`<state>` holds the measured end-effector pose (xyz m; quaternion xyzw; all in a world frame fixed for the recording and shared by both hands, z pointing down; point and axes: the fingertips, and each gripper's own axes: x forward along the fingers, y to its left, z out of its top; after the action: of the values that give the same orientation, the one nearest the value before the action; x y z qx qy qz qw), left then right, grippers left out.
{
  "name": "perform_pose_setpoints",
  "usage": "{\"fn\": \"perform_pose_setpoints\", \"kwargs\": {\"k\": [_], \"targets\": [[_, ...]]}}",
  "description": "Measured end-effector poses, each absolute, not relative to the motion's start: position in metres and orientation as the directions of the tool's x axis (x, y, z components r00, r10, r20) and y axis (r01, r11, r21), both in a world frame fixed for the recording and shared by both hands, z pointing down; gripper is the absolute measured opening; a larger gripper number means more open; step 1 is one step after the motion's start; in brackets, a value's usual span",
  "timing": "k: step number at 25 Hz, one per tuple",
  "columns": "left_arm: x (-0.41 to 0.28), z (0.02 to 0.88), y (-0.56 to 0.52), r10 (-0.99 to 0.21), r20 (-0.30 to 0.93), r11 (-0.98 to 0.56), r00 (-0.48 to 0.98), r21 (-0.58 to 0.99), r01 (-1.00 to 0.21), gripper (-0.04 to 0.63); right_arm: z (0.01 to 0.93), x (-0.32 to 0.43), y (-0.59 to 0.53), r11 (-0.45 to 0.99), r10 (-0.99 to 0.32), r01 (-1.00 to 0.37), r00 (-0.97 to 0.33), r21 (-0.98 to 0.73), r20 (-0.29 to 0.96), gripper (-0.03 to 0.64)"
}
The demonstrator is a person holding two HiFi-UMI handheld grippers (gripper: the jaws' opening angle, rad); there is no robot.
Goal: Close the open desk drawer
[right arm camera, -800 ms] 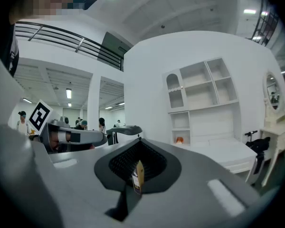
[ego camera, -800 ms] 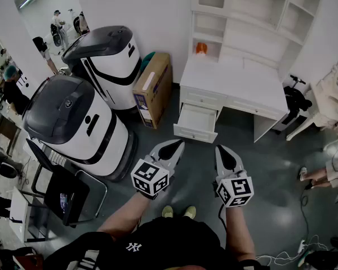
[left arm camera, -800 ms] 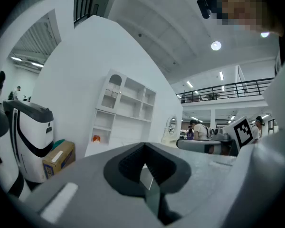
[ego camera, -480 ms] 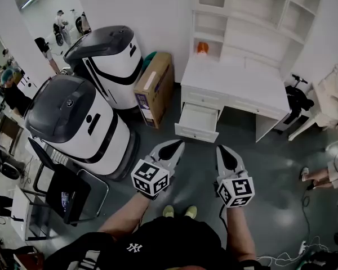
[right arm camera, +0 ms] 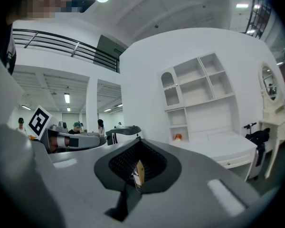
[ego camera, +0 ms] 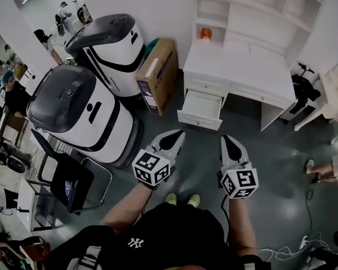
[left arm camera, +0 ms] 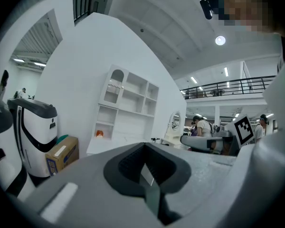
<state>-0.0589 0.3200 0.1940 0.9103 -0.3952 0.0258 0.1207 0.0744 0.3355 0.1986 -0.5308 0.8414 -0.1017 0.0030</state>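
A white desk point(ego camera: 242, 66) with a shelf unit stands against the far wall. Its left drawer point(ego camera: 201, 107) is pulled out and looks empty inside. My left gripper point(ego camera: 177, 134) and right gripper point(ego camera: 226, 140) hover side by side over the grey floor, short of the drawer front and apart from it. Both are shut with nothing between the fingers. In the left gripper view the shut left gripper point(left arm camera: 144, 169) points toward the desk point(left arm camera: 115, 145); the right gripper point(right arm camera: 137, 174) also faces the desk point(right arm camera: 228, 147). The drawer is hidden in both gripper views.
A cardboard box point(ego camera: 158, 72) leans left of the desk, next to two large white and grey machines point(ego camera: 79, 111). A small orange object point(ego camera: 205, 34) sits on the desk. A black chair point(ego camera: 73, 181) stands at the left; cables point(ego camera: 293, 252) lie on the floor.
The head view has shifted, so the desk and drawer sit slightly higher in frame. Both grippers stay shut and side by side; the right one has drifted a little right.
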Motion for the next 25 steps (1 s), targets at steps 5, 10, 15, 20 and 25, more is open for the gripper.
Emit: {"fn": "perform_pose_setpoints", "kwargs": {"k": [5, 10, 15, 20, 25], "targets": [[-0.049, 0.207, 0.317, -0.728, 0.156, -0.636, 0.668, 0.210, -0.743, 0.000, 0.215, 0.086, 0.334, 0.419, -0.889, -0.890, -0.442, -0.179, 0.121, 0.023], [-0.048, 0.218, 0.310, -0.752, 0.171, -0.603, 0.636, 0.209, -0.770, 0.000, 0.231, 0.097, 0.324, 0.413, -0.887, -0.888, -0.442, -0.200, 0.133, 0.021], [-0.046, 0.231, 0.301, -0.757, 0.192, -0.590, 0.625, 0.212, -0.779, 0.000, 0.247, 0.095, 0.311, 0.422, -0.876, -0.879, -0.458, -0.219, 0.151, 0.021], [-0.045, 0.255, 0.276, -0.748, 0.222, -0.584, 0.625, 0.227, -0.779, 0.000, 0.265, 0.089, 0.283, 0.415, -0.873, -0.883, -0.454, -0.219, 0.179, 0.023], [-0.044, 0.285, 0.232, -0.727, 0.243, -0.597, 0.643, 0.240, -0.766, 0.000, 0.291, 0.080, 0.243, 0.405, -0.866, -0.888, -0.449, -0.219, 0.219, 0.022]]}}
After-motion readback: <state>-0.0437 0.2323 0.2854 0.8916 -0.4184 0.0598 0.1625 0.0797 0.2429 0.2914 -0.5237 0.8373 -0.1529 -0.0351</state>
